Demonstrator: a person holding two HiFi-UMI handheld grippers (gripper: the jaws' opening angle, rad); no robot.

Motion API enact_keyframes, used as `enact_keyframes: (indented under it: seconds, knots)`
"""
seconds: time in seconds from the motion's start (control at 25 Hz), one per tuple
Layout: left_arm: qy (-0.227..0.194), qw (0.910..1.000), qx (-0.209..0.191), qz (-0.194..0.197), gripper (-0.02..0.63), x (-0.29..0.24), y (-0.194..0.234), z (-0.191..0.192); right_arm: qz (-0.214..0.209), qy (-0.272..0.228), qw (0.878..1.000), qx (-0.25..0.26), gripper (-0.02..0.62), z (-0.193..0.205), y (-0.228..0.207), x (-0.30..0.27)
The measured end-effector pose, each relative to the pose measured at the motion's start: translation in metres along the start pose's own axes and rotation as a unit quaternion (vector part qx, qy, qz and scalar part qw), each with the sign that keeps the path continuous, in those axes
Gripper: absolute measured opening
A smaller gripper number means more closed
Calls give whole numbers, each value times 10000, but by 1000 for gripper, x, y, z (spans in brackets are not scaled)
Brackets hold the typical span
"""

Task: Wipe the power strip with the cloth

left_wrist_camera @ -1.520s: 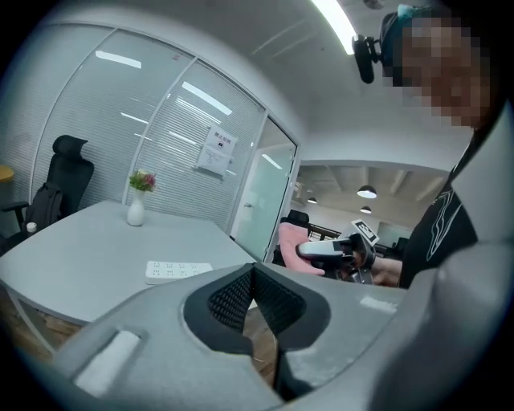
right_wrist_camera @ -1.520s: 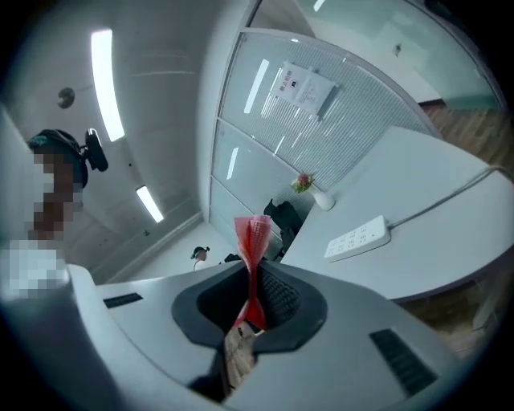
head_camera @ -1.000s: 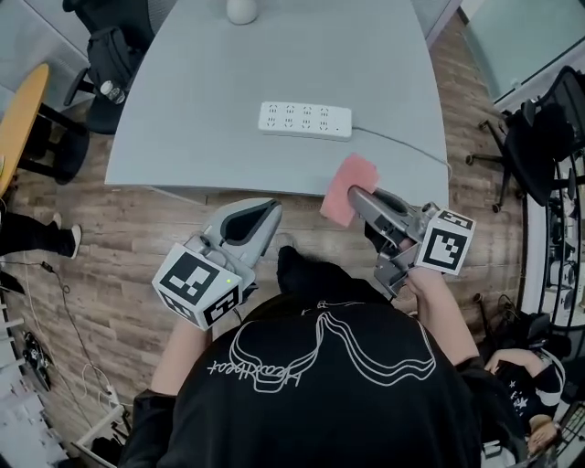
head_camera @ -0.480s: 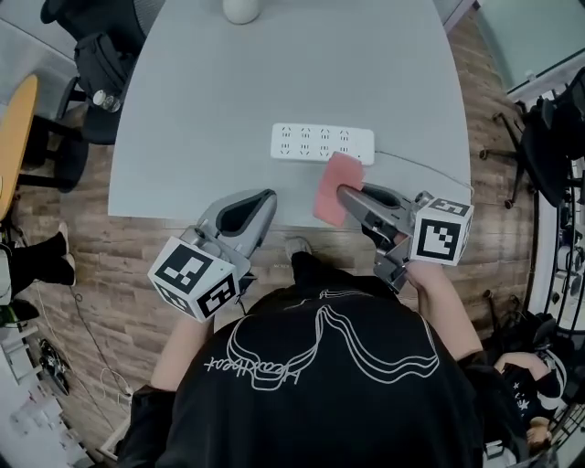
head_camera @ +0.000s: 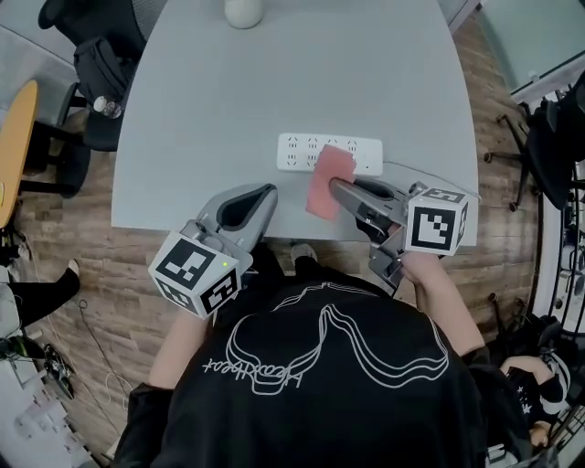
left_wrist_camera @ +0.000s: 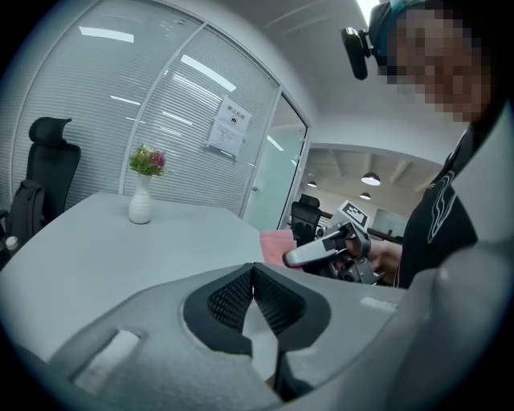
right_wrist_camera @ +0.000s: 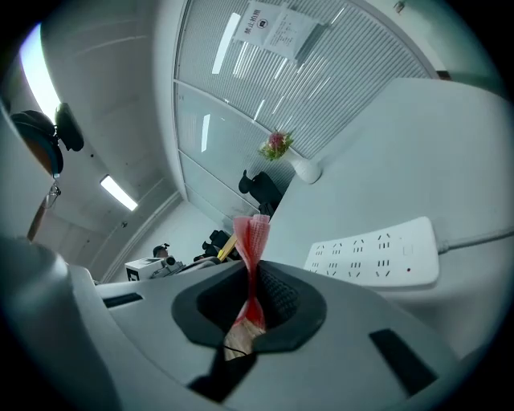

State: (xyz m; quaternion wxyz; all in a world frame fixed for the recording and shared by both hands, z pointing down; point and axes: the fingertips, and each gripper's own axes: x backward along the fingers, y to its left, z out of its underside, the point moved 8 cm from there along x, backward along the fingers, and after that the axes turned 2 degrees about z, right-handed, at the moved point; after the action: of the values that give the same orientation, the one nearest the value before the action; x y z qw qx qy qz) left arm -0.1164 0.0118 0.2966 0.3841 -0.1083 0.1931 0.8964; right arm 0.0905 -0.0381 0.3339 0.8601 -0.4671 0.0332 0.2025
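A white power strip (head_camera: 330, 153) lies on the grey table (head_camera: 274, 82), its cable running off to the right; the right gripper view shows the power strip (right_wrist_camera: 377, 253) to the right of the jaws. My right gripper (head_camera: 335, 186) is shut on a pink cloth (head_camera: 324, 180), which hangs over the strip's middle; I cannot tell whether it touches. The cloth (right_wrist_camera: 252, 241) stands pinched edge-on between the jaws. My left gripper (head_camera: 262, 195) is shut with nothing in it, at the table's near edge, left of the cloth. In the left gripper view the closed jaws (left_wrist_camera: 252, 269) face the right gripper (left_wrist_camera: 317, 247).
A white vase (head_camera: 243, 11) stands at the table's far edge; the vase (left_wrist_camera: 140, 205) holds flowers. Office chairs (head_camera: 101, 55) stand to the left, another chair (head_camera: 553, 137) to the right. Wooden floor surrounds the table.
My right gripper has carried the pink cloth forward from the table's near edge to over the power strip. The left gripper has stayed shut near the table's edge.
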Motion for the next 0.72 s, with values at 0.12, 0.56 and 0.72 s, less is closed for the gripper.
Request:
enact_keyframes:
  seconds: [0.12, 0.56, 0.72]
  knots:
    - [31, 10000, 71, 13, 12, -7, 10, 5, 98, 3, 9999, -26, 31, 2, -7, -4]
    - [391, 9987, 298, 149, 12, -43, 49, 11, 425, 163, 9987, -214, 31, -6, -36, -28]
    - [509, 9978, 351, 243, 12, -49, 50, 15, 463, 240, 9984, -222, 31, -3, -38, -35]
